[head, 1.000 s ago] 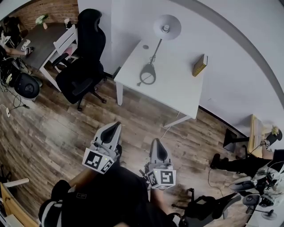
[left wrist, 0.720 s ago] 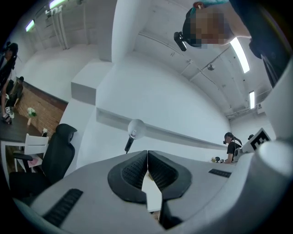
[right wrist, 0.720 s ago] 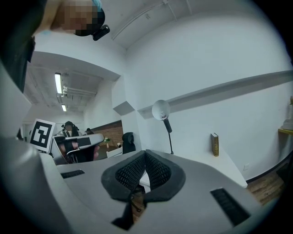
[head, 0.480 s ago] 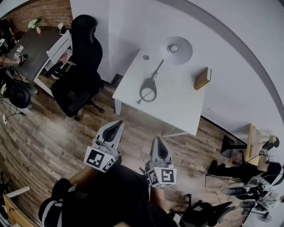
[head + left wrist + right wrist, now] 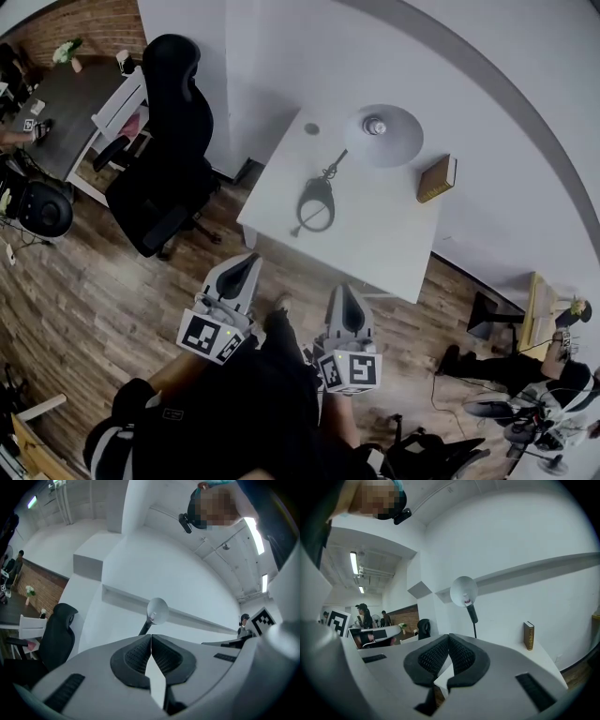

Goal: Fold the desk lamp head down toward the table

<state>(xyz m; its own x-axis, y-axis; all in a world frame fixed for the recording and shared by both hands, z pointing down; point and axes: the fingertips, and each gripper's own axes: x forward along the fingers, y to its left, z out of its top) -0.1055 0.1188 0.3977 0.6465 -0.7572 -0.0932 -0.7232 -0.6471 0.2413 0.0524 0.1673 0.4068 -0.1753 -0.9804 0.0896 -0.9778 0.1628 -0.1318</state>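
A white desk lamp stands on a white table (image 5: pixel 375 234) against the wall, its round head (image 5: pixel 382 135) raised on a dark arm above a ring-shaped base (image 5: pixel 316 203). The same lamp head (image 5: pixel 157 610) shows in the left gripper view and again, as the lamp head (image 5: pixel 463 591), in the right gripper view, still some way ahead. My left gripper (image 5: pixel 246 267) and right gripper (image 5: pixel 344 302) are held level over the wood floor, short of the table. Both are shut with nothing between the jaws.
A brown book (image 5: pixel 437 178) stands on the table's right side by the wall. A black office chair (image 5: pixel 169 141) sits left of the table, with another desk (image 5: pixel 66 103) beyond it. People and more chairs are at the lower right (image 5: pixel 525 375).
Both grippers have come closer to the table, which now sits lower and larger in the head view. The lamp has not moved on the table.
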